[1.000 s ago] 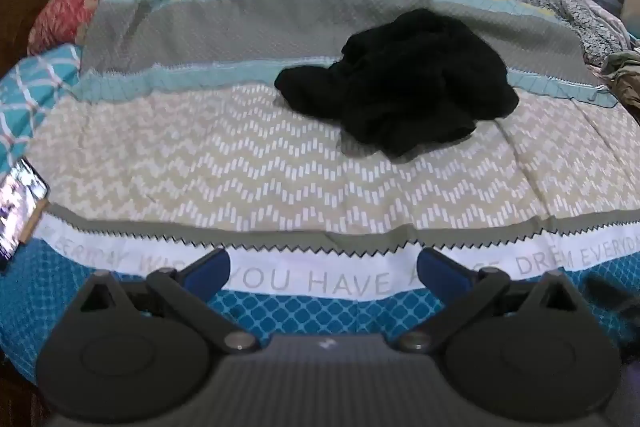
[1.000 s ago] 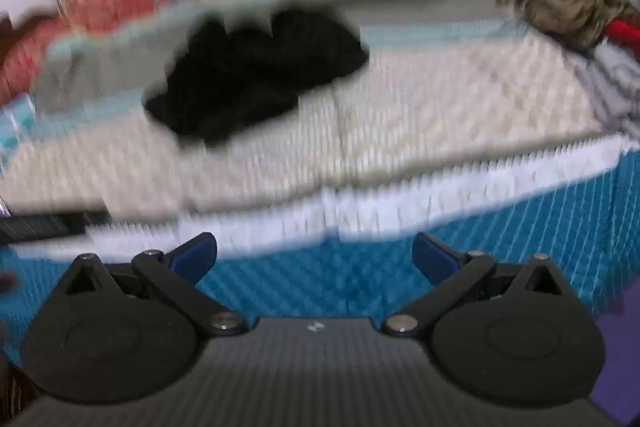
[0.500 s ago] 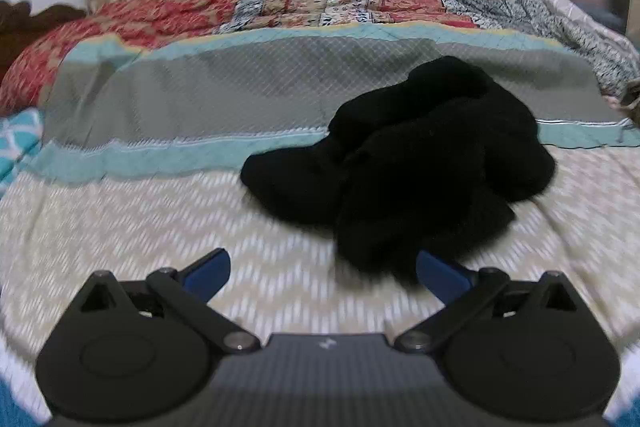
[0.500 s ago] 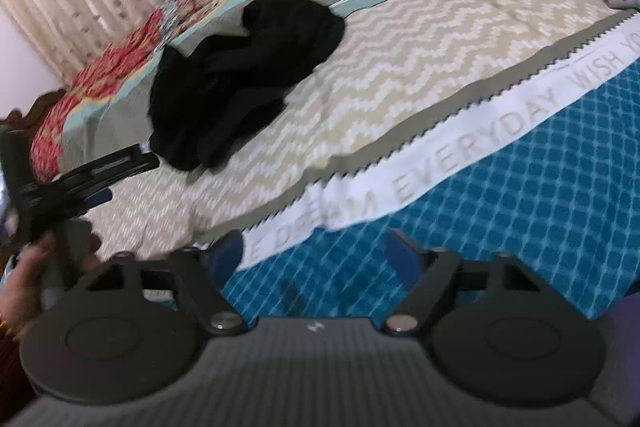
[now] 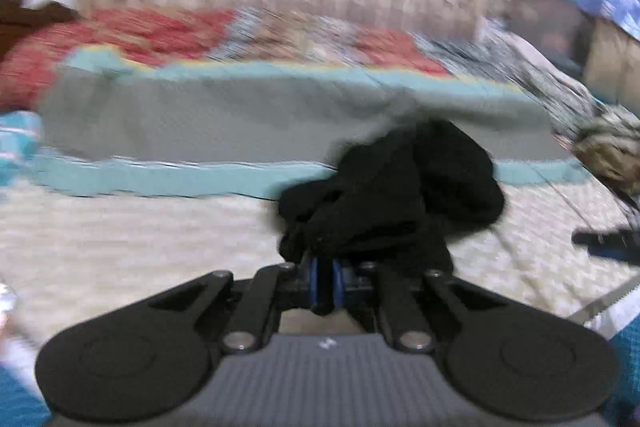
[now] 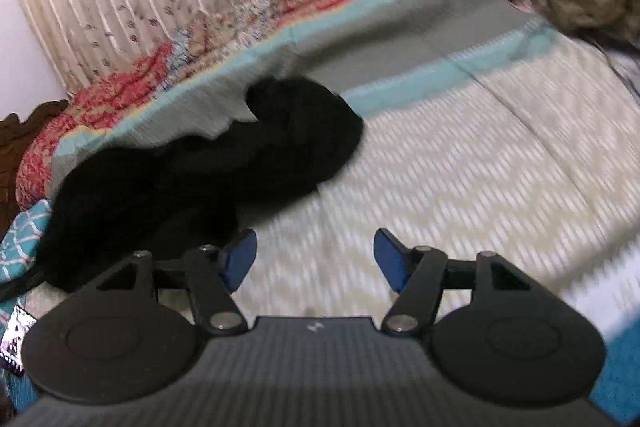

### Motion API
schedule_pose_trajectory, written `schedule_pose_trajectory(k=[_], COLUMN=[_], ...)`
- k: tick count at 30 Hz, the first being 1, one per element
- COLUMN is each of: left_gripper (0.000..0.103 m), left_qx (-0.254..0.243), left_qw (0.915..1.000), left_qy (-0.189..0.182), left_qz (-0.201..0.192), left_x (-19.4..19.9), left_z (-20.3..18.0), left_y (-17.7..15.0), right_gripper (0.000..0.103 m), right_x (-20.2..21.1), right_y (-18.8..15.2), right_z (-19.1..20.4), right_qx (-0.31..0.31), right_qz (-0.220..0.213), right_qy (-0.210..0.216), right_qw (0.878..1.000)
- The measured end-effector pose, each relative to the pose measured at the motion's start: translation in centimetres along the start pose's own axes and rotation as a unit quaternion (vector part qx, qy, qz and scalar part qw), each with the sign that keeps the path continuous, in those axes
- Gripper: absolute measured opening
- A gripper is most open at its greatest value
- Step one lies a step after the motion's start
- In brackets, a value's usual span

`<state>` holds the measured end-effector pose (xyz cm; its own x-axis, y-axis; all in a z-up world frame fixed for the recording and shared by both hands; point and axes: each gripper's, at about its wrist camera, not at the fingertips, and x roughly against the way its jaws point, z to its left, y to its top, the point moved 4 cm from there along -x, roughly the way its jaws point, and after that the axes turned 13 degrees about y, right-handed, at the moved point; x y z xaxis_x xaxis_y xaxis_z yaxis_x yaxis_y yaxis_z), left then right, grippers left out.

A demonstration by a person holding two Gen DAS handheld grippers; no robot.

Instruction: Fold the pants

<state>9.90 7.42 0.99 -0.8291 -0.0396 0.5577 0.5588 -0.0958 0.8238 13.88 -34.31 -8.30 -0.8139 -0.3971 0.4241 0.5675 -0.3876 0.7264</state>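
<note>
Pants (image 5: pixel 400 195): black, bunched in a heap on the bed (image 5: pixel 140 235), mid-quilt | left claw (image 5: pixel 325 283): pinched tight on a near fold of the cloth | right claw (image 6: pixel 316 259): jaws just been narrowing, still apart, nothing between them, beside the heap | step: first grab, before spreading | next: right claw needs its own edge; then pull flat

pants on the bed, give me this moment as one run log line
pants: bunched on bed | left gripper: shut on pants | right gripper: open, closing, nothing between fingers | fold: not started
</note>
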Motion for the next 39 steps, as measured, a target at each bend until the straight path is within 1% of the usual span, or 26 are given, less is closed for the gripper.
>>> schedule_pose_trajectory(k=[3,6,7,8,9,10,12,14,15,16,17,18,19,20,21,23,24,25,26,28,29,30,31,32,35,39], left_gripper=[0.007,0.007,0.007,0.007,0.007,0.007,0.007,0.007,0.007,0.007,0.007,0.007,0.007,0.007,0.007,0.007,0.007,0.007,0.007,0.007,0.007,0.007,0.007,0.007,0.008,0.008], left_qx=[0.015,0.000,0.003,0.011,0.024,0.036,0.041,0.040,0.042,0.044,0.046,0.048,0.051,0.053,0.055,0.059,0.059,0.056,0.052,0.043,0.035,0.026,0.017,0.012,0.004,0.001], left_qw=[0.9987,0.9927,0.9908,0.9892,0.9882,0.9874,0.9869,0.9866,0.9866,0.9869,0.9870,0.9869,0.9868,0.9868,0.9868,0.9872,0.9877,0.9886,0.9894,0.9915,0.9922,0.9925,0.9930,0.9934,0.9942,0.9937], left_qy=[0.048,0.120,0.135,0.146,0.151,0.152,0.154,0.158,0.157,0.154,0.153,0.153,0.153,0.152,0.151,0.147,0.143,0.139,0.134,0.120,0.117,0.116,0.115,0.111,0.102,0.106], left_qz=[-0.005,-0.013,-0.007,0.005,0.018,0.024,0.022,0.017,0.017,0.018,0.019,0.020,0.019,0.019,0.020,0.021,0.021,0.020,0.021,0.025,0.026,0.025,0.024,0.026,0.035,0.036], left_x=[3.4,5.4,5.6,5.6,5.5,5.6,6.0,5.9,5.9,5.9,5.8,5.8,5.7,5.6,5.5,5.1,5.1,4.9,4.9,4.8,4.8,4.8,4.9,5.0,5.1,5.7], left_z=[5.9,9.6,10.4,11.0,11.4,11.7,11.7,11.8,11.7,12.1,12.5,12.8,12.9,13.0,13.0,12.9,12.7,12.7,12.4,11.8,11.4,11.0,10.7,10.5,10.0,10.1], left_y=[-0.5,-1.3,-1.7,-2.0,-2.4,-2.7,-2.8,-2.8,-2.6,-2.6,-2.6,-2.6,-2.7,-2.9,-2.9,-3.4,-3.6,-4.0,-4.3,-5.1,-5.4,-5.8,-6.1,-6.4,-7.2,-7.6], right_gripper=[0.068,0.068,0.068,0.070,0.078,0.080,0.089,0.088,0.082,0.067,0.010,0.011,0.011,0.011,0.011,0.011,0.012,0.012,0.015,0.036,0.061,0.061,0.061,0.061,0.061,0.061], right_x=[-2.4,-5.3,-6.1,-7.3,-9.0,-9.9,-13.1,-16.1,-17.2,-17.8,-18.0,-17.6,-16.6,-14.9,-12.6,-7.4,-4.7,-2.5,-0.5,2.6,3.6,4.9,6.1,7.5,9.7,7.9], right_y=[2.0,3.9,4.6,5.3,6.2,6.5,7.2,6.5,5.8,5.2,4.7,4.6,5.2,6.3,7.6,9.4,9.7,9.6,9.2,7.2,6.2,5.0,4.1,3.3,2.4,2.8], right_z=[-0.1,-0.1,-0.2,-0.5,-0.8,-1.0,-1.3,-2.1,-2.9,-3.4,-3.7,-3.7,-3.6,-3.5,-3.7,-4.6,-5.4,-6.0,-6.9,-9.5,-11.1,-12.6,-13.6,-14.4,-14.0,-11.0], right_qx=[0.010,0.025,0.031,0.039,0.047,0.052,0.057,0.063,0.049,0.029,0.019,0.014,0.006,-0.001,-0.011,-0.034,-0.030,-0.016,0.000,0.020,0.017,0.011,0.008,0.003,-0.013,0.024], right_qz=[-0.012,-0.020,-0.022,-0.022,-0.014,-0.005,0.016,0.052,0.073,0.092,0.105,0.110,0.095,0.066,0.025,-0.044,-0.065,-0.073,-0.079,-0.062,-0.041,-0.027,-0.028,-0.034,-0.056,-0.055], right_qy=[0.000,0.002,-0.003,-0.010,-0.016,-0.020,-0.031,-0.067,-0.081,-0.075,-0.064,-0.064,-0.061,-0.051,-0.035,-0.004,-0.007,-0.021,-0.043,-0.100,-0.133,-0.172,-0.197,-0.205,-0.201,-0.167], right_qw=[1.000,0.999,0.999,0.999,0.999,0.998,0.998,0.994,0.993,0.992,0.992,0.992,0.994,0.997,0.999,0.998,0.997,0.997,0.996,0.993,0.990,0.985,0.980,0.978,0.978,0.984])
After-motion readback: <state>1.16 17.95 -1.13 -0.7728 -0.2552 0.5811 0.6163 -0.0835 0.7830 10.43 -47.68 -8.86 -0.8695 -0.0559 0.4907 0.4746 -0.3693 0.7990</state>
